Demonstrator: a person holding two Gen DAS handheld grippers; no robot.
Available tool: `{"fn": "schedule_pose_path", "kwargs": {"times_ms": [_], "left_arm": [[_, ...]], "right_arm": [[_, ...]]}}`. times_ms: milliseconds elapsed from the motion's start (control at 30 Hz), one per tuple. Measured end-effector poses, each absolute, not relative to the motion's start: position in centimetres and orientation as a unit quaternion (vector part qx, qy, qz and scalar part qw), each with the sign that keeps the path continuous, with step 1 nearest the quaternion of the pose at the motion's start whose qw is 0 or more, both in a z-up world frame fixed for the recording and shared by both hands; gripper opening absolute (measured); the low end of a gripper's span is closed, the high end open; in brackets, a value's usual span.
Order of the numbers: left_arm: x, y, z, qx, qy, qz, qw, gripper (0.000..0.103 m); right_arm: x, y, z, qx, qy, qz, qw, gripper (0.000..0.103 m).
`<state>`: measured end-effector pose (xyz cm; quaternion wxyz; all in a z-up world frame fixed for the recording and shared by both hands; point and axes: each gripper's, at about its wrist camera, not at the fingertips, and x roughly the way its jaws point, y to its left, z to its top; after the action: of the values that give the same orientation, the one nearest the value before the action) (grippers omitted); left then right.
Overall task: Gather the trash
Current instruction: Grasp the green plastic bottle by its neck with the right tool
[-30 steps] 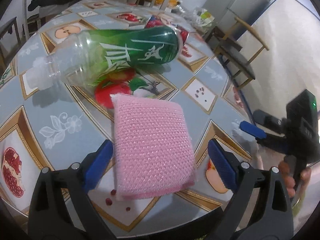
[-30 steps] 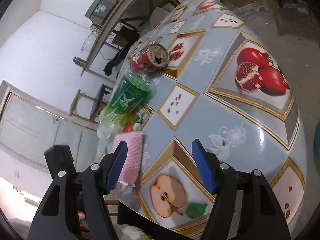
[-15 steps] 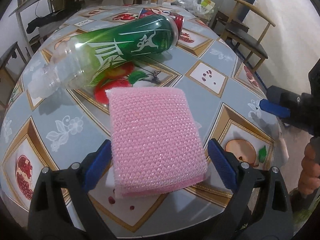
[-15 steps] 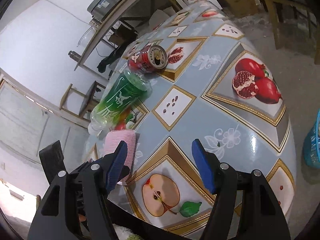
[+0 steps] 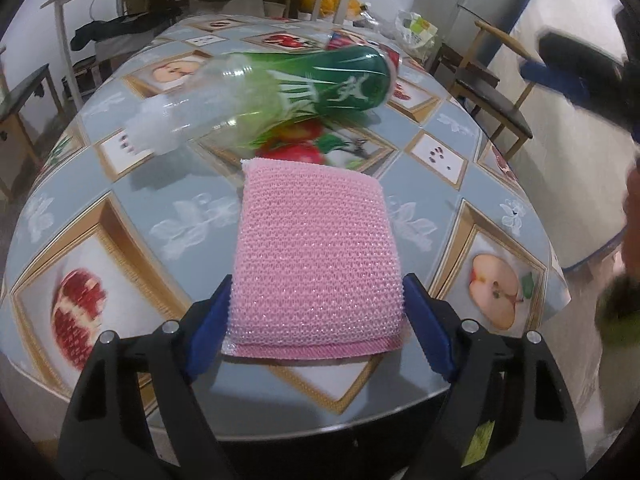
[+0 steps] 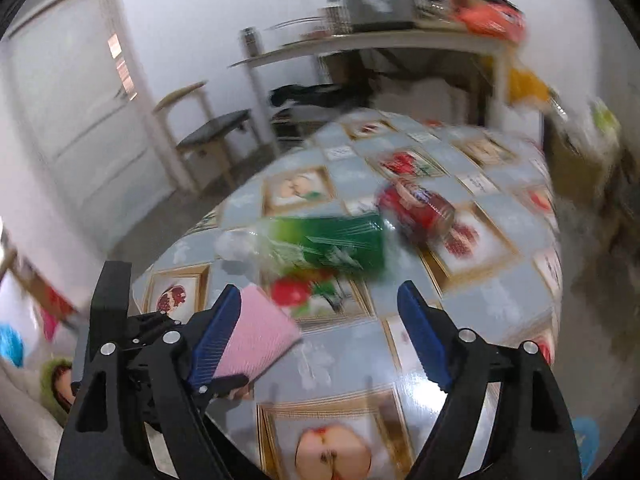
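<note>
A cluttered room with chairs [image 5: 492,92] and a white door [image 6: 76,120] surrounds a round worktop [image 5: 168,208] under a glossy cloth printed with fruit panels. On it, largest to smallest, lie a clear plastic bottle [image 5: 280,96] with a green label, on its side with its neck toward the left edge; a red can [image 6: 416,208], also on its side just behind the bottle's base; and a pink mesh scouring pad [image 5: 316,264] near the front edge. The left claw [image 5: 318,316] is closed onto the pad, a blue pad pressing each side of its near end, while the far end reaches out toward the bottle without touching it. The pad looks soft and springy, a thicker layer showing beneath its shiny knit. The right claw [image 6: 320,336] is spread wide and empty, aimed at the bottle from the front; its view is blurred. The grip looks best kept firm but not crushing, and the pad lifted straight up so its free end does not droop and nudge the bottle, which would probably roll.
</note>
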<state>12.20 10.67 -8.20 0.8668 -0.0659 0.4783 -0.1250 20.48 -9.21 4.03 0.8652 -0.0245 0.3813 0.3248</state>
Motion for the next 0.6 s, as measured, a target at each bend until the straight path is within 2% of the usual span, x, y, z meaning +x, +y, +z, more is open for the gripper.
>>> {"fn": "schedule_pose_path", "kwargs": {"times_ms": [100, 300, 600], "left_arm": [[11.5, 12.2, -8.2, -0.078, 0.475, -0.121, 0.868, 0.078], [10.1, 14.4, -8.2, -0.091, 0.472, -0.117, 0.869, 0.078], [9.1, 16.1, -8.2, -0.106, 0.472, -0.113, 0.868, 0.078]], "right_arm": [[21.9, -6.2, 4.4, -0.074, 0.385, 0.351, 0.850, 0.080], [23.9, 2.5, 4.1, -0.244, 0.374, 0.404, 0.798, 0.080], [25.4, 13.0, 1.7, -0.379, 0.382, 0.487, 0.688, 0.079]]}}
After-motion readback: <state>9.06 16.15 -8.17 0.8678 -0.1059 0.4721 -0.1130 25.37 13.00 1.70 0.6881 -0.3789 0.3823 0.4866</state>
